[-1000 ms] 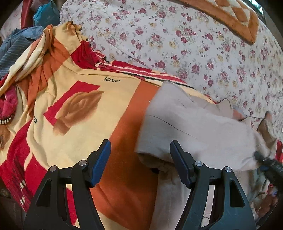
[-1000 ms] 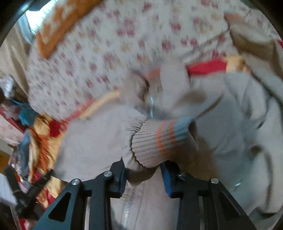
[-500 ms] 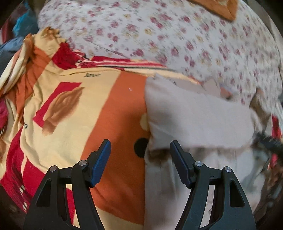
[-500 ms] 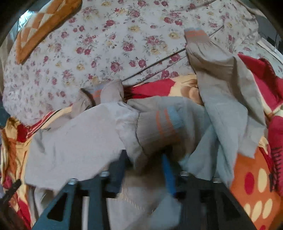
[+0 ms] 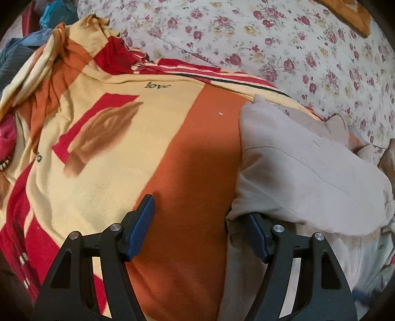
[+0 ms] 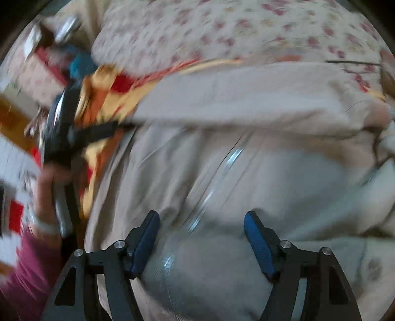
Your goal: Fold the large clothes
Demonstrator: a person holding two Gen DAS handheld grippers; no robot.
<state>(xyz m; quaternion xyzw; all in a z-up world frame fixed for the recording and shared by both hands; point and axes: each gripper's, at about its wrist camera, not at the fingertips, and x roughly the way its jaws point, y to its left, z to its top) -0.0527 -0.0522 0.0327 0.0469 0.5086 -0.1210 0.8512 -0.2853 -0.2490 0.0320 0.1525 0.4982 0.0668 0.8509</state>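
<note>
A beige zip-up jacket (image 5: 308, 172) lies on a yellow, orange and red blanket (image 5: 111, 123), one sleeve folded across its body. My left gripper (image 5: 197, 210) is open at the jacket's left edge. Its left finger is over bare orange blanket, and the fold's hem covers the tip of its right finger. In the blurred right wrist view, my right gripper (image 6: 201, 217) hovers over the jacket's front (image 6: 246, 172) beside the zipper (image 6: 214, 177). Its jaws are opening with nothing pinched between them. The left gripper (image 6: 61, 123) and the hand (image 6: 47, 187) holding it show at the left.
A floral bedsheet (image 5: 271, 37) covers the bed behind the blanket. An orange patterned cloth (image 5: 350, 14) sits at the far right corner. Blue and grey clothes (image 5: 19, 49) are piled at the far left, beside a pink item (image 5: 7, 138).
My right gripper let go of the striped ribbed cuff, opened, and swung left over the jacket's body. The left gripper sank toward the jacket's left edge. The sleeve now lies folded across.
</note>
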